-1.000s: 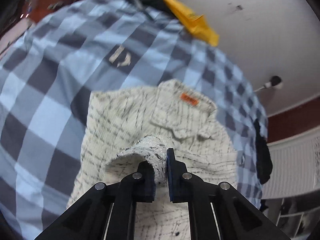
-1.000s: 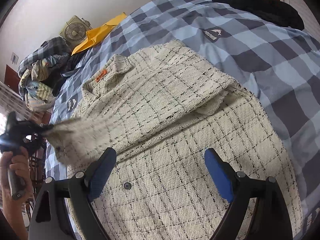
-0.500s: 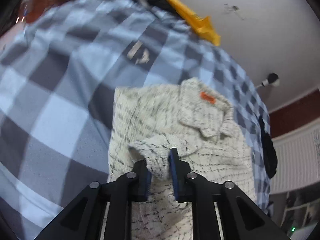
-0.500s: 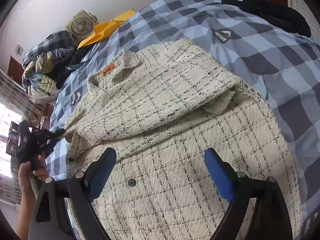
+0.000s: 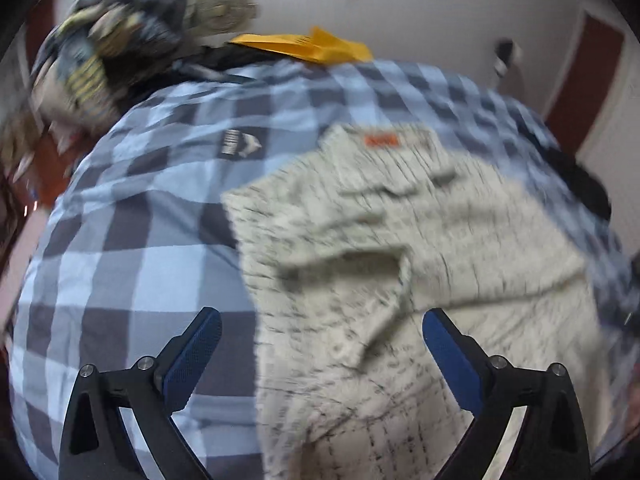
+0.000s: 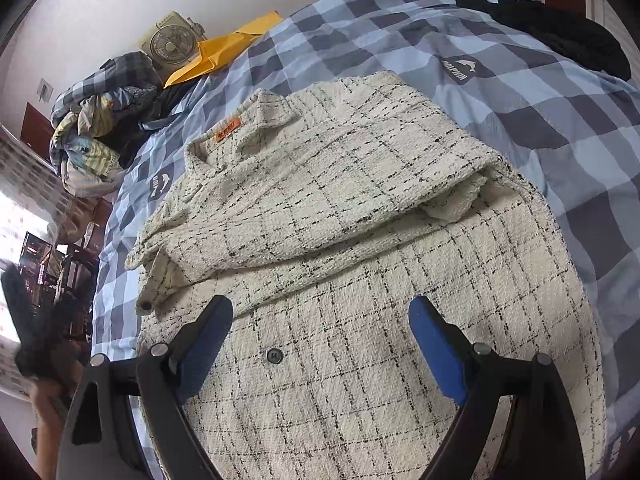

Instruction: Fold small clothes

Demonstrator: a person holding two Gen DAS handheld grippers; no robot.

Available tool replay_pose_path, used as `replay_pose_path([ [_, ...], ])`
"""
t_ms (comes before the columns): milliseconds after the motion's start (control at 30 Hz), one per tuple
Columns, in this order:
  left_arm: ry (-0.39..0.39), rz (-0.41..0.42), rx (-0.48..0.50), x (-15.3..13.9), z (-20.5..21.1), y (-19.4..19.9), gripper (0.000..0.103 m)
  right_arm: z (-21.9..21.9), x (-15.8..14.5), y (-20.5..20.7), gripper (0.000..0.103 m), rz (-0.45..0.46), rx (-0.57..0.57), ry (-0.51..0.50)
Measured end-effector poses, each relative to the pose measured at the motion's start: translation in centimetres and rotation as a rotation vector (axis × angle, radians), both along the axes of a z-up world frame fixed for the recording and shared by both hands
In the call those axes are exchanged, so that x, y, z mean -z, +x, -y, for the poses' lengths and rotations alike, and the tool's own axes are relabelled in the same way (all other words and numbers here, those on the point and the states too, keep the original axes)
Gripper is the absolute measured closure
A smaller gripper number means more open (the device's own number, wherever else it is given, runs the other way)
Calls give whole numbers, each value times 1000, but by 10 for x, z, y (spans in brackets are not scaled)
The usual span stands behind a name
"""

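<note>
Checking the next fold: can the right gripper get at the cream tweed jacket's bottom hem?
Probably yes. The right gripper hovers open over the cream tweed jacket; nothing lies on the cloth below it.

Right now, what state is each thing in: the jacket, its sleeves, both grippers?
Jacket: flat on the bed, collar away from the camera.
Sleeves: both folded across the front.
Left gripper: jaws opening, nothing gripped.
Right gripper: open, above the jacket, holding nothing.
</note>
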State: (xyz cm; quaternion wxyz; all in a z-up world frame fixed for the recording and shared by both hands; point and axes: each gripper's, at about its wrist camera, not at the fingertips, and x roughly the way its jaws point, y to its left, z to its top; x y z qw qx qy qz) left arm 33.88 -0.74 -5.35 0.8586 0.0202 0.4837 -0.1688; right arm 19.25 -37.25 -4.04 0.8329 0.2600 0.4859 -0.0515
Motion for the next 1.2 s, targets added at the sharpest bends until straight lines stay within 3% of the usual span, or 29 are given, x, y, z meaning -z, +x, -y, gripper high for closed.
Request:
replay_pose_path([
  [100,15,-49,52,21,21,0,13,-1,0,0,15,-2,2,-6],
  [233,40,-150,120,49,39,5,72,-2,2,1,15,-8,4,-9],
  [300,66,-157,117,53,39,6,84,-1,3,0,15,-9,7,-5],
  [367,18,-152,121,42,31,9,89,-1,3,1,15,-13,10,-3],
  [467,-46,-145,104,19,14,15,90,-1,4,1,15,-15,11,-5],
  [600,-116,-231,74,-12,-5,23,93,-3,3,0,15,-18,4,-9],
  [733,-176,-249,81,-36,-3,19,95,-4,2,-1,15,-12,4,-11],
  [800,-164,-321,38,-30,-4,23,95,-4,0,-1,16,-3,5,-8],
  [900,-8,-417,-38,6,-6,27,94,-4,0,-1,15,-9,1,-1],
  [967,-8,-450,-87,30,-13,28,94,-4,1,1,15,-14,1,-7],
  [1100,-59,-407,-136,40,-21,29,90,-1,1,3,16,-15,-6,-24],
  [1200,-29,-393,-148,32,-24,29,82,6,-3,3,15,-7,1,-69],
])
